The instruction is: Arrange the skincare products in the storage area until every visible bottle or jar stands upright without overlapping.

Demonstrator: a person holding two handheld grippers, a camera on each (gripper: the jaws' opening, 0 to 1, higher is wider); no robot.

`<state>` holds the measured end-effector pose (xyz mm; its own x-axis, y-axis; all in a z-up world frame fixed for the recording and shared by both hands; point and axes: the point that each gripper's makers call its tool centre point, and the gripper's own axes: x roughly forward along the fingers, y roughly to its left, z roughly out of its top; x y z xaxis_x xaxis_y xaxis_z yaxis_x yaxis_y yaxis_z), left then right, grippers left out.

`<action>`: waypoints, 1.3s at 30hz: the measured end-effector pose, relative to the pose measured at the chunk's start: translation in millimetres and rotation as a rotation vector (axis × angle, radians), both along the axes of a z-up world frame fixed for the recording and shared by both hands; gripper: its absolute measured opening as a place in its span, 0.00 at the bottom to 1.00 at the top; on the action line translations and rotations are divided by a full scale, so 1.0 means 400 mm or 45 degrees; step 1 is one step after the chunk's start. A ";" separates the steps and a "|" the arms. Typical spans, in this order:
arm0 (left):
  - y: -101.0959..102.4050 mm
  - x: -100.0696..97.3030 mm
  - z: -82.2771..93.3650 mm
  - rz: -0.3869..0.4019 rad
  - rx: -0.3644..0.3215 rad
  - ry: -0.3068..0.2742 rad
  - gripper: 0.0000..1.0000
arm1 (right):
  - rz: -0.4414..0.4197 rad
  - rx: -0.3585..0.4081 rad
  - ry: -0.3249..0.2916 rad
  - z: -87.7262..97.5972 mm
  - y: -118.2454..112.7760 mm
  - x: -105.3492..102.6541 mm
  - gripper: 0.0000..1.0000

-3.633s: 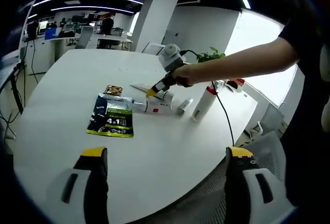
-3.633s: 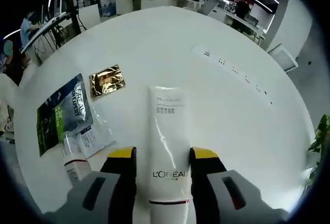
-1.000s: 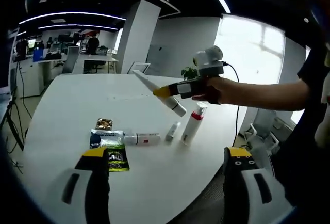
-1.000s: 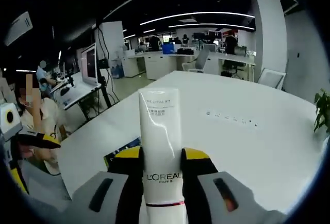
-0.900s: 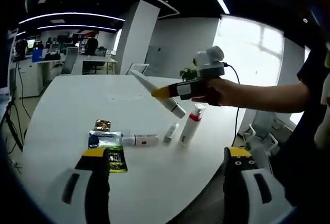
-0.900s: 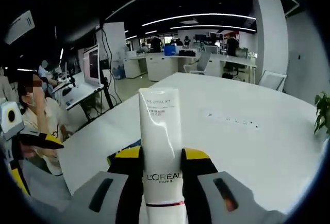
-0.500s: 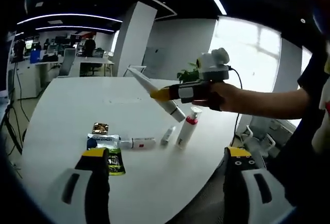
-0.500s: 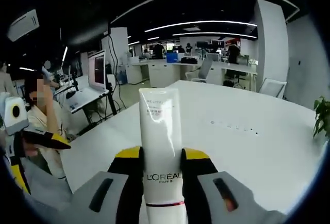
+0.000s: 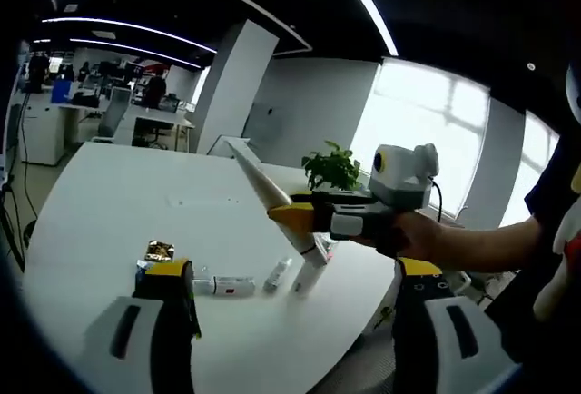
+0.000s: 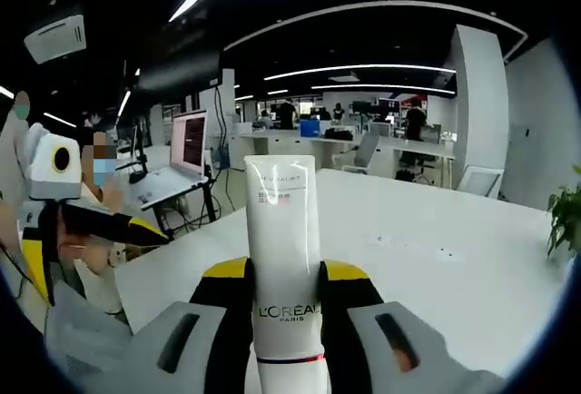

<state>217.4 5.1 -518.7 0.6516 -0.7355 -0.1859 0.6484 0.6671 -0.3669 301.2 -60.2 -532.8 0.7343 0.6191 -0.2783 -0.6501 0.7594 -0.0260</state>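
My right gripper [image 10: 284,271] is shut on a white L'Oréal tube [image 10: 283,231] and holds it in the air, well above the white table [image 10: 436,276]. In the left gripper view the same tube [image 9: 255,172] slants up to the left from the right gripper [image 9: 289,215]. Below it on the table [image 9: 82,194], a white bottle with a red band [image 9: 311,270] stands upright. A small bottle [image 9: 277,274] and a small white tube [image 9: 227,285] lie flat. My left gripper [image 9: 292,271] is open and holds nothing, nearer than these things.
A gold sachet [image 9: 159,251] lies left of the small tube, beside a dark pouch [image 9: 143,269] half hidden by my left jaw. A potted plant [image 9: 331,165] stands past the table. A socket strip [image 10: 413,244] lies on the table. A person holds the left gripper [image 10: 91,244].
The right gripper has lifted the L'Oréal tube off the table and keeps it raised. Both views have tilted upward and backed off, so the table items look smaller.
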 end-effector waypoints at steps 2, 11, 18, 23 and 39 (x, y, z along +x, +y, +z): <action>-0.011 0.005 0.008 -0.006 -0.019 0.001 0.84 | 0.006 0.005 -0.010 0.003 -0.001 -0.009 0.27; -0.037 0.028 0.036 -0.014 -0.119 0.024 0.79 | 0.002 -0.001 -0.044 0.017 -0.017 -0.055 0.27; -0.088 0.051 0.075 -0.036 -0.166 0.021 0.78 | 0.034 -0.003 -0.074 0.032 -0.005 -0.085 0.27; -0.112 0.065 0.092 -0.067 -0.168 0.014 0.77 | 0.072 -0.010 -0.097 0.040 0.016 -0.106 0.27; -0.152 0.096 0.117 -0.033 -0.230 0.054 0.51 | 0.074 0.007 -0.155 0.073 0.034 -0.108 0.27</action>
<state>255.8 -55.5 -471.8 0.6262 -0.7759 -0.0765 0.6459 0.5712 -0.5065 257.8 -46.5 -503.6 0.7252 0.6629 -0.1860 -0.6854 0.7208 -0.1037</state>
